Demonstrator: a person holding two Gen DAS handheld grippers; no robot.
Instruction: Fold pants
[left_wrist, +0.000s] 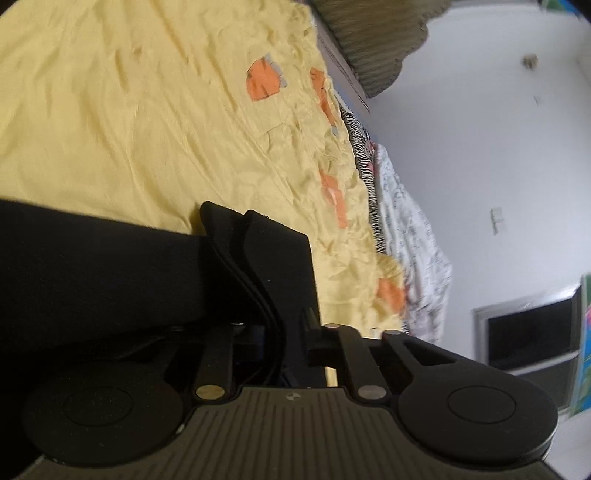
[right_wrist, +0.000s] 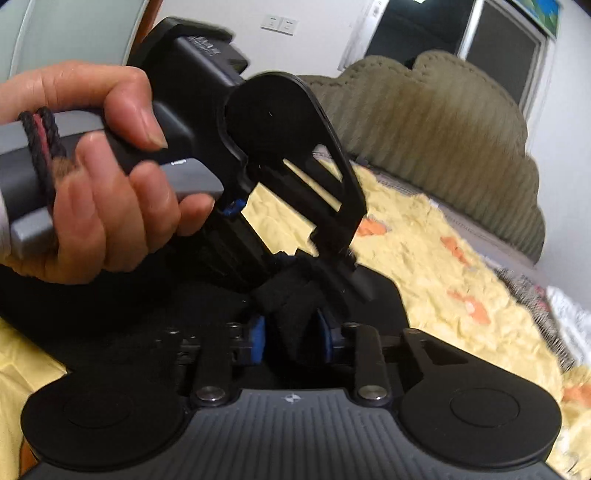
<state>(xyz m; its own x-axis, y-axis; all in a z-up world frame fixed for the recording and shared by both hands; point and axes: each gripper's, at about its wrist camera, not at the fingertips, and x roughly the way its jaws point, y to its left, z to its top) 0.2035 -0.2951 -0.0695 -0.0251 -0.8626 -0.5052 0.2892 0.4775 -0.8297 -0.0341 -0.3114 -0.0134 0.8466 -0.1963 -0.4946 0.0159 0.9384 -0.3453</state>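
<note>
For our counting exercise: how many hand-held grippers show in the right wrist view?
2. The left hand-held gripper, in a hand, fills the upper left; the right hand-held gripper sits bottom centre.

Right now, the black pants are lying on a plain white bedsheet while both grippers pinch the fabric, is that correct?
Not quite: the bedsheet is yellow with orange patches, not plain white, as the left wrist view shows. The black pants do lie on it.
</note>
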